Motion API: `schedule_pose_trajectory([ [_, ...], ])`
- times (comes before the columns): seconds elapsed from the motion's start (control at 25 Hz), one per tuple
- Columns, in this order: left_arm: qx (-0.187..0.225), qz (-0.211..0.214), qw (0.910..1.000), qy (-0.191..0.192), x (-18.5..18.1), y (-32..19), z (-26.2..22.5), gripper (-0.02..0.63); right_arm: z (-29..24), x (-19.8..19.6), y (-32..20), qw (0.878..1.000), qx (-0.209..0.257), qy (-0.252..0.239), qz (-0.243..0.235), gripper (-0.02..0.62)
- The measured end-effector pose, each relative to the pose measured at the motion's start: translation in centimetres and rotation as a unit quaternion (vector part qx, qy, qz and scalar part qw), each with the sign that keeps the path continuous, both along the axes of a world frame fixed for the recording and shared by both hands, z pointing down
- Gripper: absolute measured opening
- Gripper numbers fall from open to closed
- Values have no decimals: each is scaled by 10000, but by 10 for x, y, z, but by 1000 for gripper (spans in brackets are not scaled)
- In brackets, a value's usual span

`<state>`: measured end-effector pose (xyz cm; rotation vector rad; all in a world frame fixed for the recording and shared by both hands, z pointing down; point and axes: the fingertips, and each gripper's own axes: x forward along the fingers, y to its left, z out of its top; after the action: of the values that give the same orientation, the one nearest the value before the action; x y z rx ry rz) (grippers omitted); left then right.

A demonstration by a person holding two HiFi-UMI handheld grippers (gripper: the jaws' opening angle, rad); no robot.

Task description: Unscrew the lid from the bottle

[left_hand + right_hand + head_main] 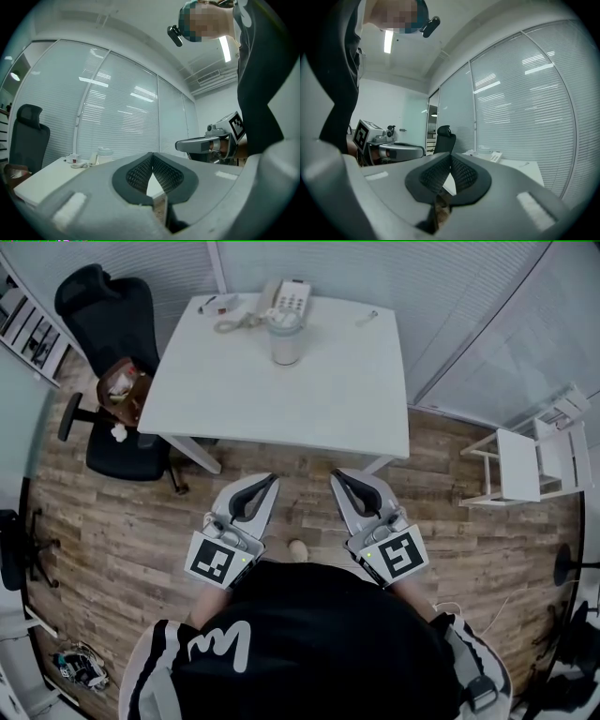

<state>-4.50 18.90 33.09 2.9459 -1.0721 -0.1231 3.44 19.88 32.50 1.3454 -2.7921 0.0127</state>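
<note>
A pale bottle with a whitish lid stands upright near the far edge of the white table. In the left gripper view the bottle shows small and far off. Both grippers hang level over the wooden floor, short of the table's near edge and well away from the bottle. My left gripper is shut with nothing in it, its pads meeting at the tips. My right gripper is likewise shut and empty. Each gripper appears in the other's view.
A white desk phone with a coiled cord lies behind the bottle, small items beside it. A black office chair and a brown bag stand left of the table. A white step stool is at the right. Glass walls with blinds surround.
</note>
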Motion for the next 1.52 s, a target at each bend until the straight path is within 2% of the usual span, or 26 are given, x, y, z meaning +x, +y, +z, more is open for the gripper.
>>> schedule_pose_trajectory([
  [0.28, -179, -225, 9991, -325, -17, 4, 18, 5, 4, -6, -1, 9999, -16, -131, -76, 2],
  [0.4, -69, -221, 9993, -304, -20, 3, 19, 5, 5, -9, -3, 9997, -20, -231, -77, 2],
  [0.56, -198, -199, 9992, -297, -18, 2, 21, 5, 4, -9, -4, 9997, -135, -178, -52, 2],
  [0.88, -315, -59, 9991, -282, -18, -27, 25, 5, 10, -6, -31, 9998, -184, -13, 121, 2],
  [1.52, -113, 51, 9998, -132, -30, -120, 17, 5, 1, -24, -116, 9997, 0, 30, 226, 2],
])
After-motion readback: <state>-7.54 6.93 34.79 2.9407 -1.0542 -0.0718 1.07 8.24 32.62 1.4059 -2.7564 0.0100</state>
